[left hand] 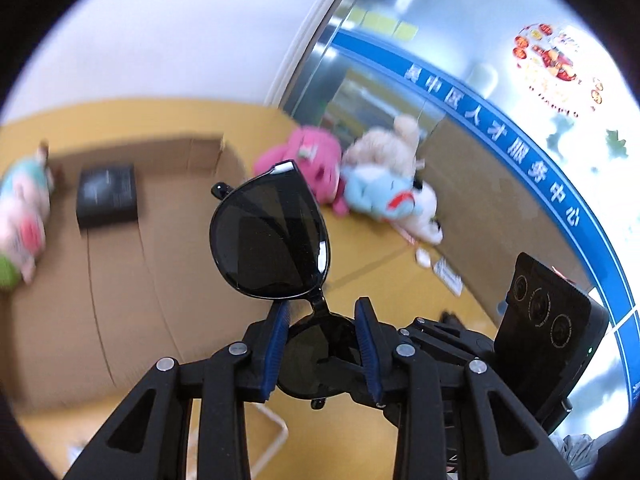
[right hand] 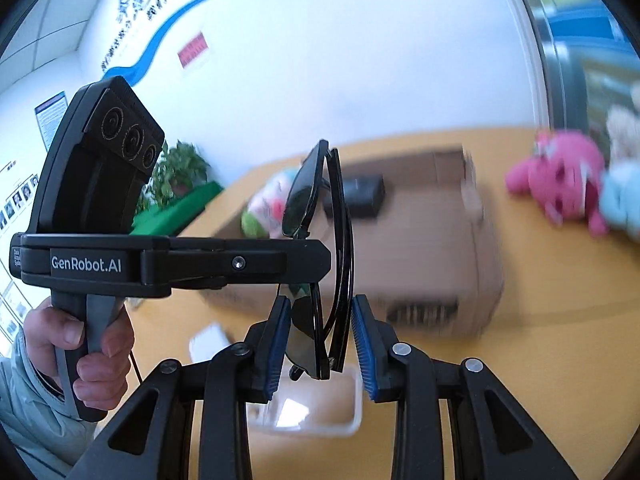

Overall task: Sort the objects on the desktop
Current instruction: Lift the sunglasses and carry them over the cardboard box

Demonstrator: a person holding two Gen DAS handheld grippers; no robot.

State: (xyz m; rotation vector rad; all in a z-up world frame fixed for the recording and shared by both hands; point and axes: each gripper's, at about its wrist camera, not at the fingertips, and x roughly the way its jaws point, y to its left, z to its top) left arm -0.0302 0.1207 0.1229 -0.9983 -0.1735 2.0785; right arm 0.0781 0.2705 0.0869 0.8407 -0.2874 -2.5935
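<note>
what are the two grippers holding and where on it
Black sunglasses, folded. The left gripper clamps one lens; the right gripper pinches the same pair edge-on, across frame and folded arms.

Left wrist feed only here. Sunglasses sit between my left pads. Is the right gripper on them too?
Observer: Yes. The right wrist view shows the right gripper with the sunglasses edge-on between its blue pads.
Operator: Temples folded or open?
Observer: Folded, lying flat behind the lenses.
Operator: What's under them?
Observer: A white tray on the yellow table, just below the glasses in that picture.
</note>
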